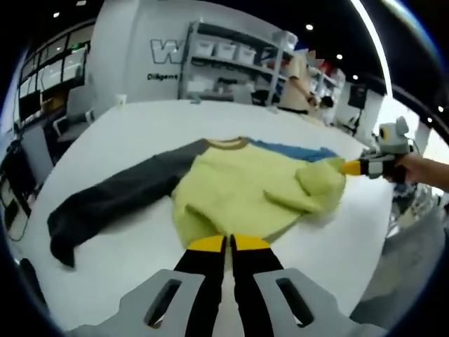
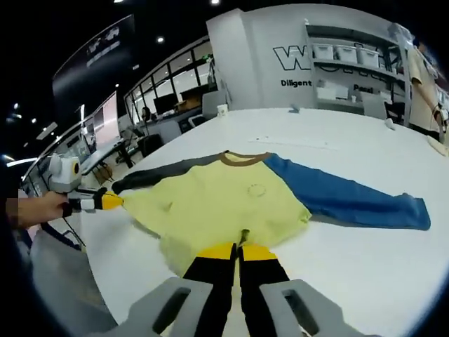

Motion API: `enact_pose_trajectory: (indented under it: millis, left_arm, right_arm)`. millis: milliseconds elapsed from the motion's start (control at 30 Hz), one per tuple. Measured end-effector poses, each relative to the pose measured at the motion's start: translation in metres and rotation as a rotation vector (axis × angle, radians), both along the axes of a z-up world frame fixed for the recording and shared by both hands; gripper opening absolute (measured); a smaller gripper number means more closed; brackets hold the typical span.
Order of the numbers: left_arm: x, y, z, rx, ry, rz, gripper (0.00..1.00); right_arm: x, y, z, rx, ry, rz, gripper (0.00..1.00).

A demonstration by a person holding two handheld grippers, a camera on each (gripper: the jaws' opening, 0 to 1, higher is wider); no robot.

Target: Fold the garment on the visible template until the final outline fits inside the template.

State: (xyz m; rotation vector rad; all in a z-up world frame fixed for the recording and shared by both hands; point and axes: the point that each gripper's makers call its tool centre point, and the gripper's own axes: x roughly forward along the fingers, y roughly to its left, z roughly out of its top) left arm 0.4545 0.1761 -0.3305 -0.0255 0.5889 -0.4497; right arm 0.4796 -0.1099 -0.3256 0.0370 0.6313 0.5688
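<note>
- Looking along the left gripper (image 1: 229, 243), we saw its yellow-tipped jaws pressed together at the near hem of the garment (image 1: 245, 193), seemingly pinching the cloth, though we could not tell for certain.
- The garment, a yellow-green sweatshirt, lay spread on a white table (image 1: 140, 126), its dark grey sleeve (image 1: 105, 203) stretched away to one side.
- In the right gripper view, the right gripper (image 2: 236, 250) likewise met the hem with jaws closed together; whether it gripped the fabric, we could not tell.
- The blue sleeve (image 2: 344, 196) lay flat, extended outward from the body.
- We saw each gripper from the other's view, touching a side edge of the garment.
</note>
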Motion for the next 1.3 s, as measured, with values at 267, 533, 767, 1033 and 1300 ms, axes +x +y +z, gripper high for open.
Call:
enact_pose_trajectory:
  millis: [267,533,767,1033,1300]
  left_arm:
    - [-0.030,0.008,0.024,0.008,-0.011,-0.011,0.00]
    - [-0.071,0.014,0.016,0.057,0.029,-0.103,0.00]
    - [-0.095,0.019,-0.001,0.132,0.103,-0.195,0.00]
    - [-0.106,0.019,-0.020,0.158,0.174,-0.230,0.00]
    - [-0.123,0.023,-0.040,0.226,0.278,-0.254,0.00]
  right_arm:
    - [-0.046,-0.024,0.012,0.052,0.030,-0.064,0.00]
    - [-0.076,-0.032,0.004,0.101,0.068,-0.105,0.00]
    - [-0.100,-0.034,-0.003,0.104,0.113,-0.121,0.00]
    - [-0.128,-0.034,-0.033,0.025,0.199,-0.065,0.00]
    - [-0.142,-0.030,-0.047,0.054,0.270,-0.064,0.00]
